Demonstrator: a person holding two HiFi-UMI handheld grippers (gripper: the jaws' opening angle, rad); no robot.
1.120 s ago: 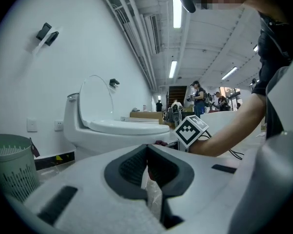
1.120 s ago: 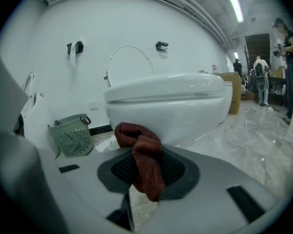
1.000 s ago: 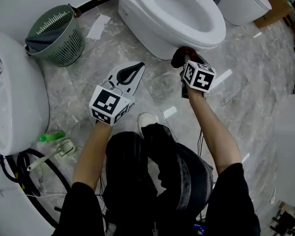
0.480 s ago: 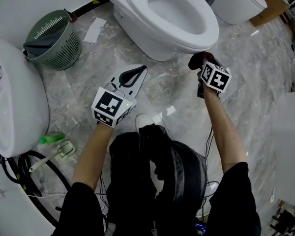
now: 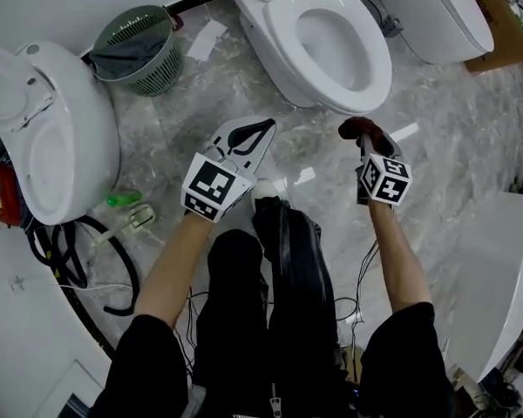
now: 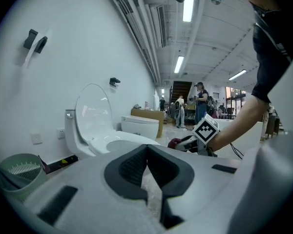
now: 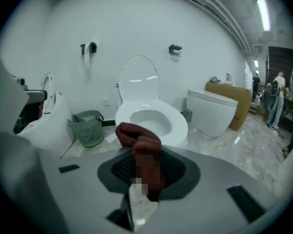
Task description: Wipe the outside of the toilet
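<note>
The white toilet (image 5: 331, 42) stands at the top of the head view, seat down and lid up. My right gripper (image 5: 363, 138) is shut on a dark red cloth (image 5: 357, 129), held just in front of the bowl's front edge and apart from it. In the right gripper view the cloth (image 7: 141, 147) bunches up between the jaws, with the toilet (image 7: 151, 118) straight ahead. My left gripper (image 5: 254, 132) hovers over the floor left of the bowl, shut with nothing in it. From the left gripper view, the toilet (image 6: 100, 135) is at the left and the cloth (image 6: 174, 143) at the right.
A green basket (image 5: 139, 46) stands left of the toilet, with paper (image 5: 207, 37) on the floor beside it. A second toilet (image 5: 61, 146) lies at the far left and a third (image 5: 444, 16) stands at the top right. A green bottle (image 5: 122, 200) and black cables (image 5: 96, 259) lie at the lower left.
My right gripper has drawn the cloth off the bowl's front underside, to the right and back toward me. The head view has pulled back. The left gripper has barely moved.
</note>
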